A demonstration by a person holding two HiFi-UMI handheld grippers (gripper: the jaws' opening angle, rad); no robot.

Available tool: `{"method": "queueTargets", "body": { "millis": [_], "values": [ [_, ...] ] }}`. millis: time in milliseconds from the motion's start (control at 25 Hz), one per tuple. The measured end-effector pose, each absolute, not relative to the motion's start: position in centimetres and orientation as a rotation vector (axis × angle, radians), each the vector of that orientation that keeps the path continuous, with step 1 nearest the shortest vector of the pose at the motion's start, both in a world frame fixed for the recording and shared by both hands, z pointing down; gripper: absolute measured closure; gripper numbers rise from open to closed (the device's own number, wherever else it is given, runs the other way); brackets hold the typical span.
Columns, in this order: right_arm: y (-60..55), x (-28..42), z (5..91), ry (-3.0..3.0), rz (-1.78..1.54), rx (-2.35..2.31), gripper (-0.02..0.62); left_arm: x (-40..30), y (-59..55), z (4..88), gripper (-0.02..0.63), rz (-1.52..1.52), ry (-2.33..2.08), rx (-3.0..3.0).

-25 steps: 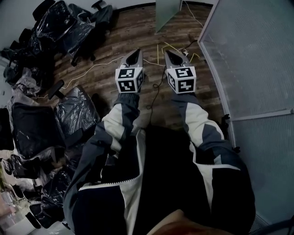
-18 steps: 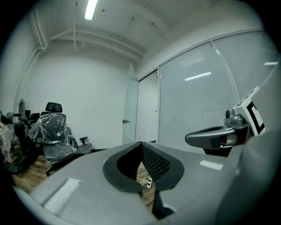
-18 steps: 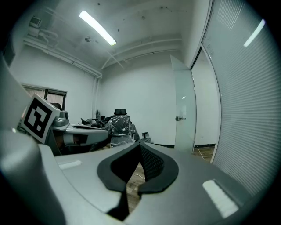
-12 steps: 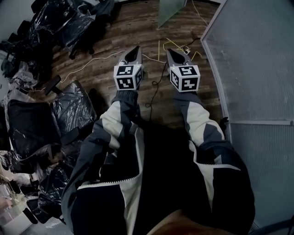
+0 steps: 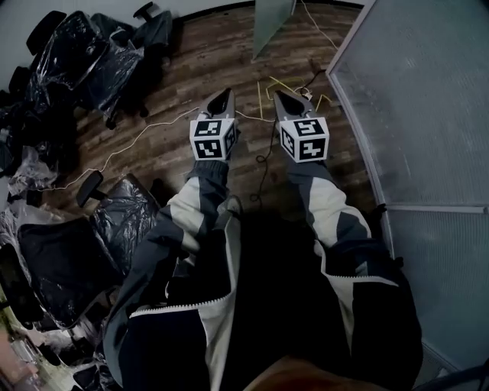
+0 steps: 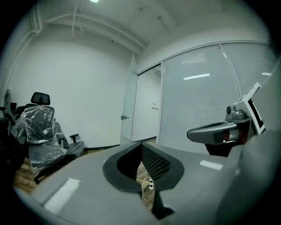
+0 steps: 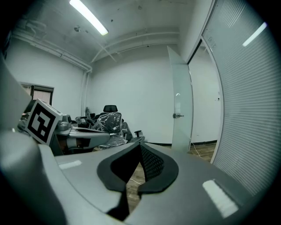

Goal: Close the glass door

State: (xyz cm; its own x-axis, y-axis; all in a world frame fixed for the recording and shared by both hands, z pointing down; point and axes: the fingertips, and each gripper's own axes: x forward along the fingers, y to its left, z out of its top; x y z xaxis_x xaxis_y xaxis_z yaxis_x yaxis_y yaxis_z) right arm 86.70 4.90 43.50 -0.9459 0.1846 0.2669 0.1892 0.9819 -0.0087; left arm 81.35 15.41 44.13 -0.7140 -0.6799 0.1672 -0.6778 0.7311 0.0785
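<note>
The frosted glass door [image 5: 272, 21] stands open, swung into the room, at the top of the head view. Its metal handle [image 6: 124, 117] shows in the left gripper view, and the door [image 7: 180, 105] stands ahead and to the right in the right gripper view. My left gripper [image 5: 222, 95] and right gripper [image 5: 281, 96] are held side by side over the wooden floor, well short of the door. Both point toward it. Both are shut with nothing between the jaws. The left gripper's tips [image 6: 141, 145] meet, and so do the right gripper's [image 7: 140, 141].
A frosted glass wall [image 5: 428, 99] runs along the right. Office chairs wrapped in plastic [image 5: 92, 53] crowd the left side, with more of them [image 5: 126, 218] close by my left arm. White and yellow cables [image 5: 267, 84] and a power strip lie on the floor [image 5: 191, 69] ahead.
Both grippers have travelled forward over the floor toward the door, staying side by side and shut. The wrapped chairs on the left have slid down the head view.
</note>
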Motion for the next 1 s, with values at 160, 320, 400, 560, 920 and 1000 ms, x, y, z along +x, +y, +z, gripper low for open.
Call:
{"method": "queueTargets", "body": {
  "millis": [160,320,400,560,920,1000],
  "values": [
    [6.6,80.7,43.2,-2.881,-0.018,-0.225,0.591,75.9,16.6,44.1,0.603,-0.008,-2.733,1.156],
    [9.1,76.9,44.0,-2.871,-0.027,-0.211,0.591,72.3,18.5,45.0,0.603,-0.024,-2.709,1.186],
    [9.9,75.3,44.1,-2.866,-0.033,-0.21,0.591,70.8,19.3,45.0,0.603,-0.02,-2.711,1.196],
    [10.8,72.4,43.6,-2.871,-0.047,-0.224,0.591,68.0,20.3,44.7,0.603,-0.032,-2.729,1.188],
    [10.9,65.1,44.4,-2.836,-0.159,-0.314,0.591,61.4,19.9,45.8,0.603,-0.026,-2.722,1.109],
    [10.4,63.1,45.0,-2.829,-0.135,-0.337,0.591,59.4,19.4,46.1,0.603,-0.021,-2.723,1.088]
  ]
}}
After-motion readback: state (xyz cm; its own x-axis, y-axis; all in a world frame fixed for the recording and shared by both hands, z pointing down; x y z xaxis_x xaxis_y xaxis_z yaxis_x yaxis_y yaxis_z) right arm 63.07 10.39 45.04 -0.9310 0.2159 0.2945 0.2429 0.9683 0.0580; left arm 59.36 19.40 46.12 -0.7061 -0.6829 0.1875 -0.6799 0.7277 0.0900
